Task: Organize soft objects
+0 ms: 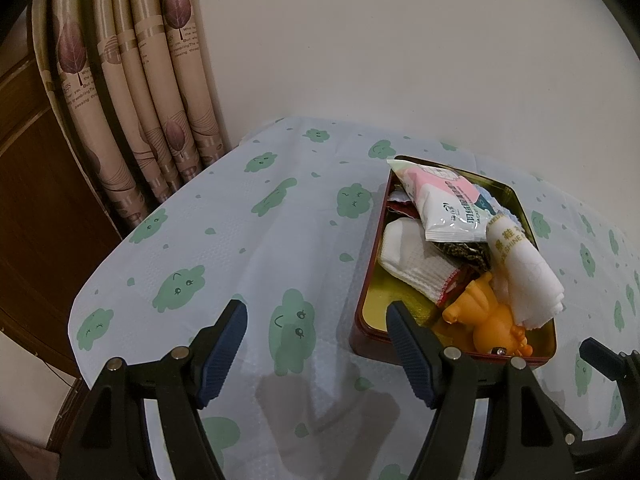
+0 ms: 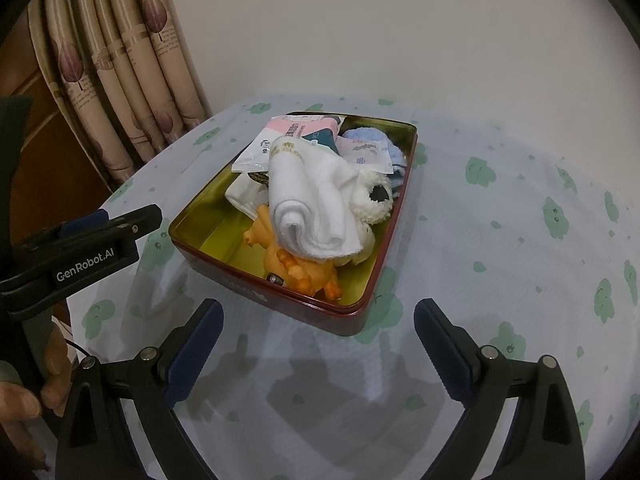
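Note:
A dark red tin box (image 2: 320, 312) with a gold inside (image 1: 384, 296) stands on the table. It holds a rolled white towel (image 2: 312, 204), an orange rubber toy (image 2: 304, 268), a white sock (image 1: 416, 260), wipe packets (image 1: 440, 204), a white plush (image 2: 372, 196) and a blue fluffy cloth (image 2: 372, 140). My left gripper (image 1: 316, 348) is open and empty, just left of the box's near corner. My right gripper (image 2: 318, 344) is open and empty, in front of the box. The left gripper also shows at the left of the right wrist view (image 2: 108, 228).
The table has a pale cloth with green cloud faces (image 1: 240, 240). Beige leaf-print curtains (image 1: 140, 100) hang at the back left beside a brown wooden panel (image 1: 40, 200). A plain white wall (image 2: 400, 40) stands behind the table.

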A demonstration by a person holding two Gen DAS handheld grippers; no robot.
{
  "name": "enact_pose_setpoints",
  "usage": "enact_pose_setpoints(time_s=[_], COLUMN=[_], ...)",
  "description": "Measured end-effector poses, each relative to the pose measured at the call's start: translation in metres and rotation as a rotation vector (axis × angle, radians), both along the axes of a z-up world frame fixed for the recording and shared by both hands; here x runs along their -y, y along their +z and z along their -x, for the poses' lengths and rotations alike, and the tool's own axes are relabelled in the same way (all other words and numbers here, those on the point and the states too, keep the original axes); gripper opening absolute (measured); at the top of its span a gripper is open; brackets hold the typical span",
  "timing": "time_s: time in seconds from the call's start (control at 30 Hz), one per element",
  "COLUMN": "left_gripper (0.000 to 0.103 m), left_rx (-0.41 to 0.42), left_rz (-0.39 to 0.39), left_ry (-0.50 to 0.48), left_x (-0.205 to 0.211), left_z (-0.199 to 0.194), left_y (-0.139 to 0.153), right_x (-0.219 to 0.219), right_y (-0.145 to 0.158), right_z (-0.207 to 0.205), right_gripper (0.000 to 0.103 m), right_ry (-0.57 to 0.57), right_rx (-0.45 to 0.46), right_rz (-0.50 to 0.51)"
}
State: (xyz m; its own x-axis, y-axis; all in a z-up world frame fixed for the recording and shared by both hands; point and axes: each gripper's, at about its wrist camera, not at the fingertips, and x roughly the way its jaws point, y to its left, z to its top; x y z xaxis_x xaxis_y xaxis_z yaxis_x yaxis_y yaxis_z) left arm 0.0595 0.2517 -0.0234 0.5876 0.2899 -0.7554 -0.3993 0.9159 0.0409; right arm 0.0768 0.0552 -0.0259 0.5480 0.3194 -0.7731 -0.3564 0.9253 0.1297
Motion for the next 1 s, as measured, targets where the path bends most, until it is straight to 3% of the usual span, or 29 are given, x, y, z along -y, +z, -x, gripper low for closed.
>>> enact_pose_setpoints(time_s=[0.43, 0.83, 1.0], left_gripper=[0.074, 0.074, 0.074], left_rx=[0.001, 0.052, 0.034], left_rz=[-0.002, -0.072, -0.063], left_ry=[-0.005, -0.043, -0.047], left_x=[0.000, 0.009, 0.009], left_z=[0.000, 0.003, 0.001], left_y=[0.000, 0.009, 0.007], right_x=[-0.005, -0.024, -0.028], right_y=[0.000, 0.004, 0.004], right_z=[0.001, 0.003, 0.004], right_gripper=[0.095, 0.095, 0.095], right_ry=[0.009, 0.037, 0.047], right_rx=[0.011, 0.062, 0.070], right_rz=[0.020, 0.133, 0.148])
